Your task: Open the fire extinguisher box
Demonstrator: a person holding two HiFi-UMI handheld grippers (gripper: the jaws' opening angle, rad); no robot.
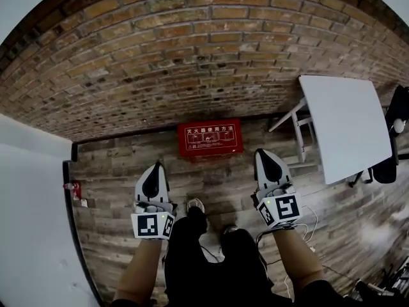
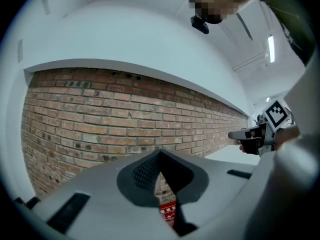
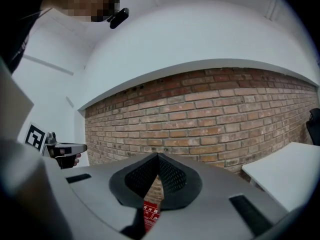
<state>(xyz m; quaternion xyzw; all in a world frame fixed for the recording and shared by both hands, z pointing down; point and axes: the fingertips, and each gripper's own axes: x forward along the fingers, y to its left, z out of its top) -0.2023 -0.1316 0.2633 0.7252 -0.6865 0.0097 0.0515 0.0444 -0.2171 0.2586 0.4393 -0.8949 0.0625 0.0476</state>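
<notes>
Red rectangular metal fire extinguisher box [image 1: 209, 138] stands at twelve o'clock against the brick wall [image 1: 192, 56], unopened. Left gripper [image 1: 156, 170] and right gripper [image 1: 262, 156] are both closed, empty. The box is judged rigid and slick; hold the lid's front edge.

Trousers [image 1: 211, 261]: we see them black.
Left gripper [image 1: 157, 166]: white shell, black teardrop pad, left of the trousers.
Right gripper [image 1: 261, 153]: the same, right of the trousers.
Left marker cube [image 1: 152, 225], right marker cube [image 1: 281, 210]: black-and-white squares.
</notes>
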